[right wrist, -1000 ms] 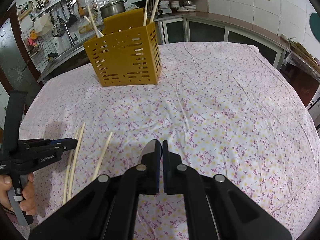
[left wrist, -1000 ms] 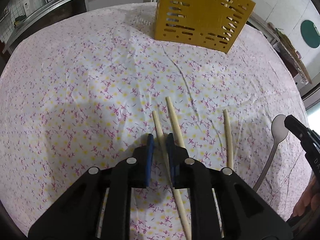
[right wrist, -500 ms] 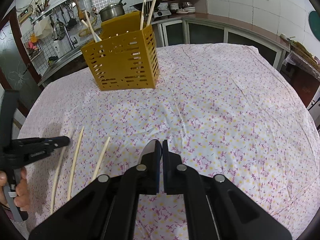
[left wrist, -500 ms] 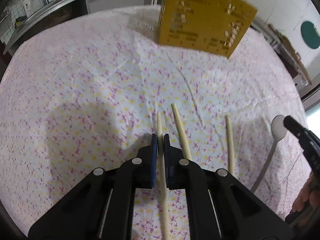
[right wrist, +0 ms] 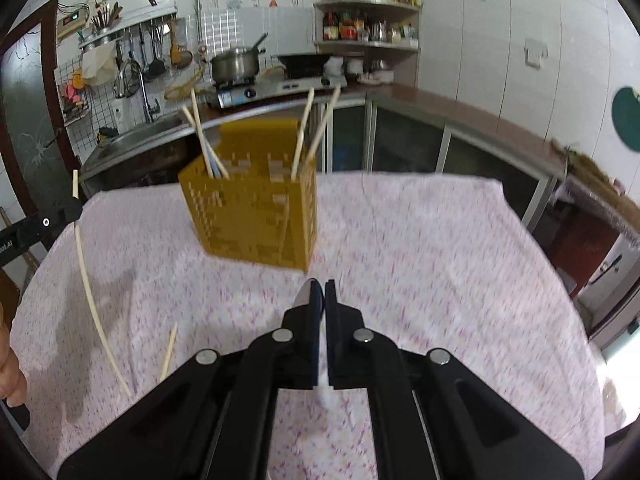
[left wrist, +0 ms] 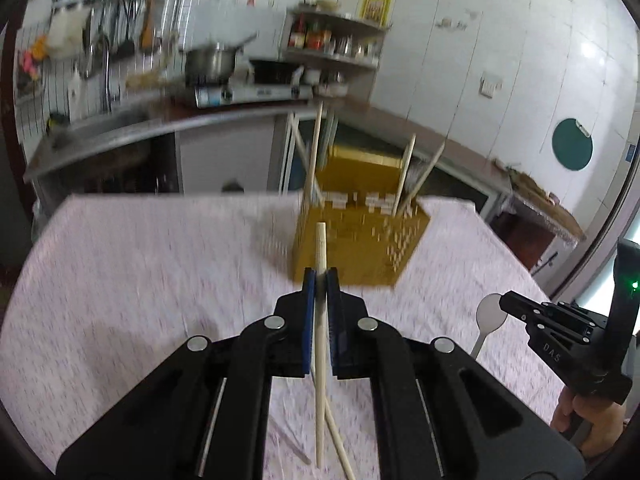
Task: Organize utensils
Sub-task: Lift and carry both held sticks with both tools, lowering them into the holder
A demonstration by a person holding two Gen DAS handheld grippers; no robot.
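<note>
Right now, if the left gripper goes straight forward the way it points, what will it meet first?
Probably the yellow perforated plastic utensil holder: it stands directly ahead of the left gripper. The held wooden chopstick sticks out ahead and would likely touch its front wall first. The picture is blurred, so depth is uncertain.

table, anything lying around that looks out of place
Yes: one loose chopstick lies on the cloth, away from the yellow holder where others stand. The left gripper and right gripper each carry a utensil.
</note>
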